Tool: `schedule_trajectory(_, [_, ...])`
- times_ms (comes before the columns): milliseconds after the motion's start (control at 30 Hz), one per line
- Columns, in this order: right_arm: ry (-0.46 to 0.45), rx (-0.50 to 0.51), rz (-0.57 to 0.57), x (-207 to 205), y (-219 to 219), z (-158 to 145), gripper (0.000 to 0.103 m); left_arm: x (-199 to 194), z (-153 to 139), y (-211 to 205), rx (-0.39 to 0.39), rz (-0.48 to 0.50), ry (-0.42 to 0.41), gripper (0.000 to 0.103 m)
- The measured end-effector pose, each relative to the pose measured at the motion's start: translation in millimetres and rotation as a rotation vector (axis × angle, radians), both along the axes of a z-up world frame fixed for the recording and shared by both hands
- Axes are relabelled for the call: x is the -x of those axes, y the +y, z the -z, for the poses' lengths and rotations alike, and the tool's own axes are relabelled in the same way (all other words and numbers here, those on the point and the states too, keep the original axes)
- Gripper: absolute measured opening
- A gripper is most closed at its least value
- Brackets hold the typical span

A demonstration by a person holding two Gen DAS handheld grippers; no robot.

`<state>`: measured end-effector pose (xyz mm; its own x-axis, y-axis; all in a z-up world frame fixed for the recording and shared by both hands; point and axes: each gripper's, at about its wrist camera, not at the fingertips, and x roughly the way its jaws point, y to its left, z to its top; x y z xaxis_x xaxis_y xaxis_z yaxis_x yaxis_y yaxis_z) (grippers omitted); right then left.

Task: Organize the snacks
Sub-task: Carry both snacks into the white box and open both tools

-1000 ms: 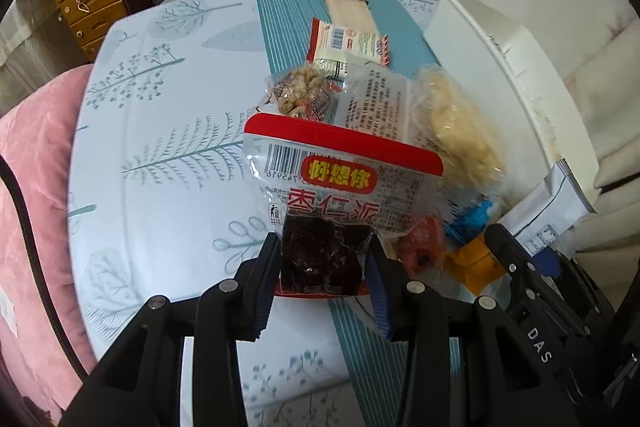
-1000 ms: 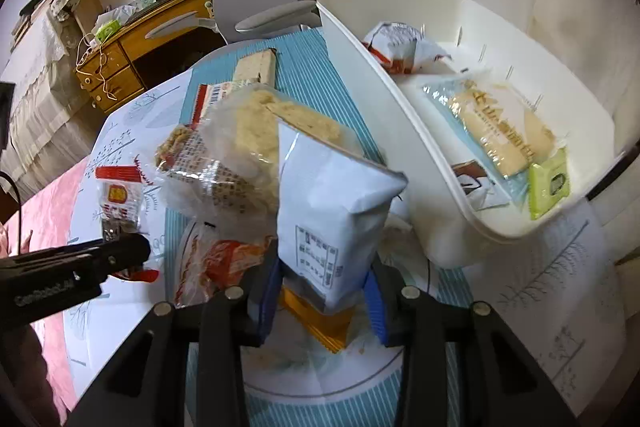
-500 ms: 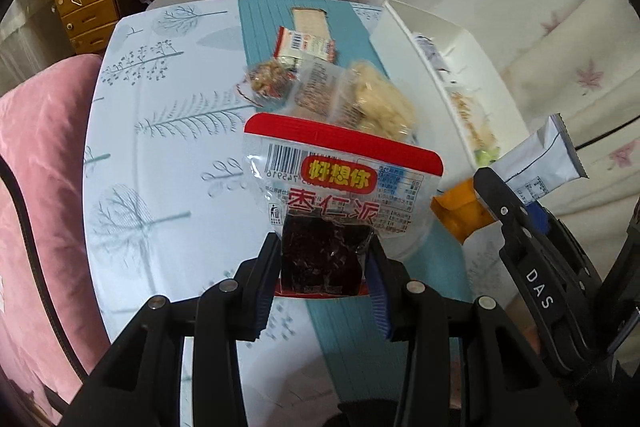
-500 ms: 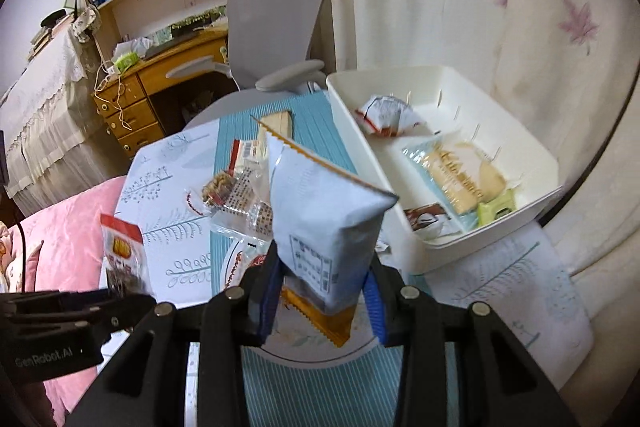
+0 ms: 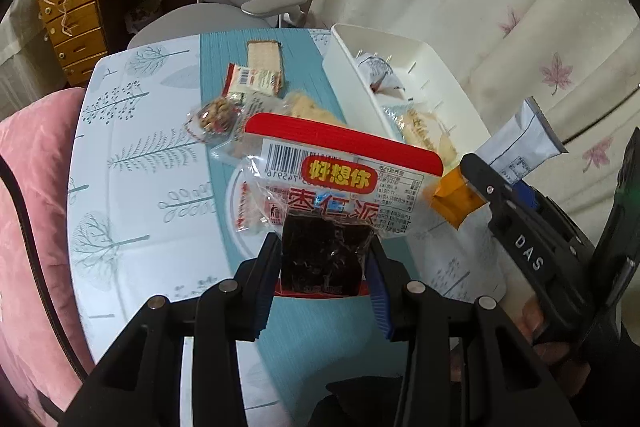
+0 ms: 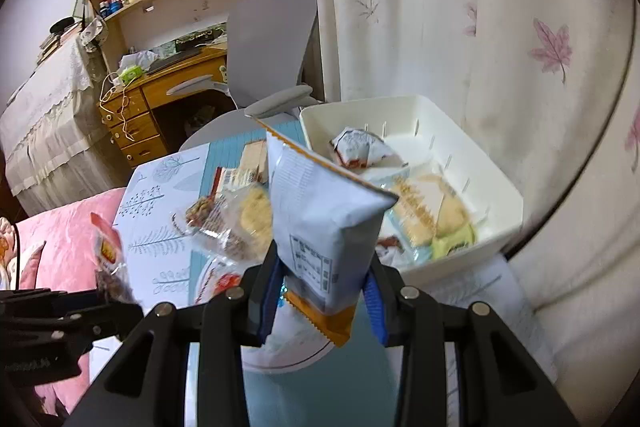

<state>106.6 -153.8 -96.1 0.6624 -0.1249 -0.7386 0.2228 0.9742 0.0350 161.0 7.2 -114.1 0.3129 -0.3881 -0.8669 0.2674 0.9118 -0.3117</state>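
My left gripper is shut on a clear red-topped date snack packet, held above the table. My right gripper is shut on a white and orange snack bag, held in the air to the left of the white bin. The bag also shows in the left wrist view, at the right. The bin holds several wrapped snacks. More loose snacks lie on the table left of the bin.
The round table has a tree-print cloth and a teal runner. A white plate lies below my left gripper. A grey office chair and a wooden desk stand behind. A pink cushion is at the left, curtains at the right.
Both grippers have risen well above the table with their packets. The bin and the far room have come into view.
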Motion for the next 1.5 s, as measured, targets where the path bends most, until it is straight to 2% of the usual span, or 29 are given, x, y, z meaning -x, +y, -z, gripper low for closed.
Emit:
schedule_trajectory(133, [-0.01,-0.004,-0.048,-10.3,-33.2,-9.1,0.037,-6.0,-5.0,-29.6,0.011,-0.046,-0.01,0.04])
schedule_trajectory(300, [-0.019,0.007,-0.105,-22.4,-72.7,-15.5,0.037,-11.3,-16.6,-71.5,0.026,-0.094,-0.079,0.04])
schedule_trajectory(600, [-0.006,0.046,-0.179,-36.5,-137.2,-14.1,0.037,-26.3,-20.5,-148.0,0.064,-0.109,-0.136,0.04])
schedule_trajectory(667, [-0.003,0.041,-0.201,-39.0,-148.5,-13.2,0.038,-31.1,-19.4,-163.7,0.049,-0.107,-0.133,0.046])
schedule_trajectory(733, [0.018,0.01,-0.238,-44.9,-158.4,-10.4,0.041,-34.9,-19.1,-176.4,0.025,-0.109,-0.135,0.075])
schedule_trajectory(767, [0.029,0.002,-0.24,-46.9,-163.8,-9.2,0.046,-35.5,-19.7,-179.9,0.019,-0.112,-0.143,0.076])
schedule_trajectory(867, [0.035,-0.026,-0.211,-46.6,-179.9,-6.6,0.05,-32.7,-23.2,-191.5,0.025,-0.098,-0.163,0.077])
schedule_trajectory(1200, [0.098,-0.11,-0.183,-41.1,-196.7,9.8,0.053,-26.6,-14.7,-187.5,-0.007,-0.146,-0.1,0.077])
schedule_trajectory(1500, [0.193,-0.15,-0.219,-35.8,-170.4,30.3,0.053,-14.7,18.8,-149.6,-0.017,-0.225,0.059,0.079])
